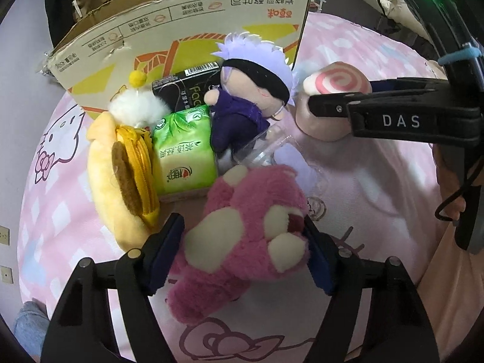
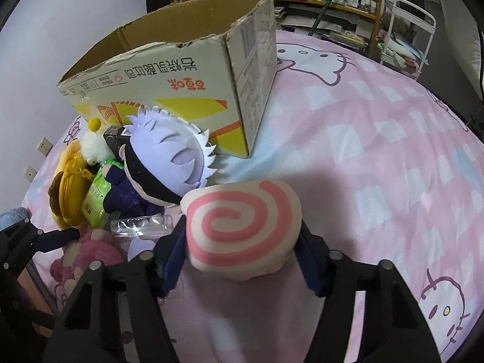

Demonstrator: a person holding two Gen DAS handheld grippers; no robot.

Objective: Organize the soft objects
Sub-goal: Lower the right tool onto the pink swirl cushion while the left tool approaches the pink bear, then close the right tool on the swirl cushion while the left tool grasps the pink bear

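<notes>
The left gripper [image 1: 242, 254] is clamped on the pink bear [image 1: 242, 239], its blue pads pressing the plush from both sides on the pink bedsheet [image 1: 378, 199]. The right gripper [image 2: 242, 251] is clamped the same way on the swirl cushion [image 2: 242, 227], a cream roll with a pink spiral, which also rests on the sheet.

Just beyond the bear lies a crowded heap. A green tissue pack [image 1: 184, 154] sits between a yellow zip pouch [image 1: 121, 178] and a doll with pale purple hair [image 1: 251, 90]. A black packet [image 1: 187, 90] leans behind the tissue pack, and a white fluffy ball [image 1: 136, 109] with a yellow pompom [image 1: 136, 79] sits on top of the pouch. A clear plastic case [image 2: 142, 226] lies between the doll and the bear, close to the cushion's left side.

Behind the heap stands an open cardboard box [image 2: 181, 75] on the bed, its printed wall touching the doll's hair. A cluttered shelf [image 2: 332, 0] stands past the bed.
</notes>
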